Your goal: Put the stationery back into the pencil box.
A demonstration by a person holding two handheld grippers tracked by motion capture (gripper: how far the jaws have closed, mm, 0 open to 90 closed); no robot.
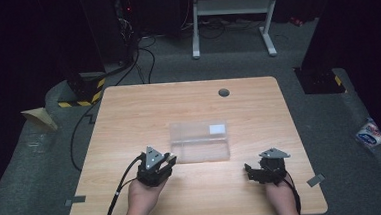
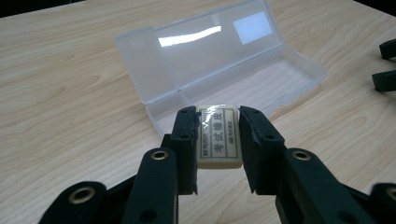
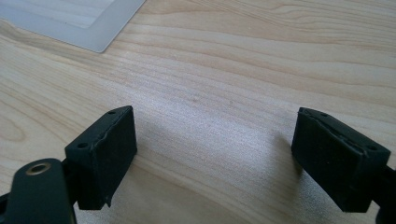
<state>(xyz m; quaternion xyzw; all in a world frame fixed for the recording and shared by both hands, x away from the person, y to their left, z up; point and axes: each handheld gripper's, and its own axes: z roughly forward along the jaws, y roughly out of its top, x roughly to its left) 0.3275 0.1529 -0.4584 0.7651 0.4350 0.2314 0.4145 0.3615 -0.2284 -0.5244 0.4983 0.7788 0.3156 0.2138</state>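
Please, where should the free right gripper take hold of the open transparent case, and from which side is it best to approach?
Probably grip the tray's thin near wall at its right end, coming from above with the right gripper, whose jaws stand wide. The case lies flat and open, its lid folded back, so whole it looks too broad; only the upright rim offers an edge.

The left tongs (image 2: 217,135) are covering both long sides of the eraser (image 2: 218,140), whose small print is staying unreadable; the clear case (image 3: 70,21) is running off the right gripper view's far-left edge.
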